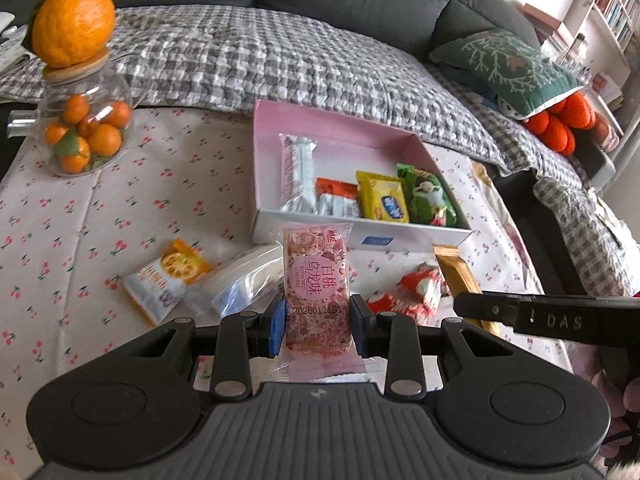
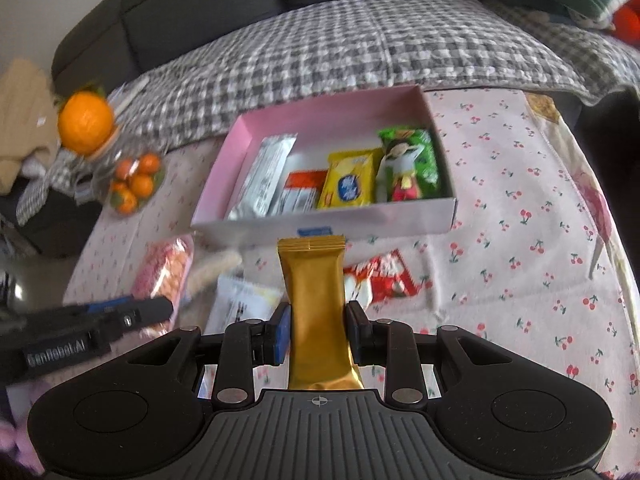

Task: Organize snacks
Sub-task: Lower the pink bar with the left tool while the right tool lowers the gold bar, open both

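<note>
Two grips | left gripper (image 1: 318, 316): speckled pink bar (image 1: 318, 292) | right gripper (image 2: 318, 330): glossy gold pouch (image 2: 316, 300)

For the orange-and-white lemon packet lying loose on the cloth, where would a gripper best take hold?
Grip the orange-and-white packet across its short width near the middle, coming from above. It lies flat on the tablecloth, and its right end touches the clear bag, so the left end is freer.

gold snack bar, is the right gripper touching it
Touching. The right wrist view shows the right gripper with both pads pressed against the sides of the gold snack bar.
</note>
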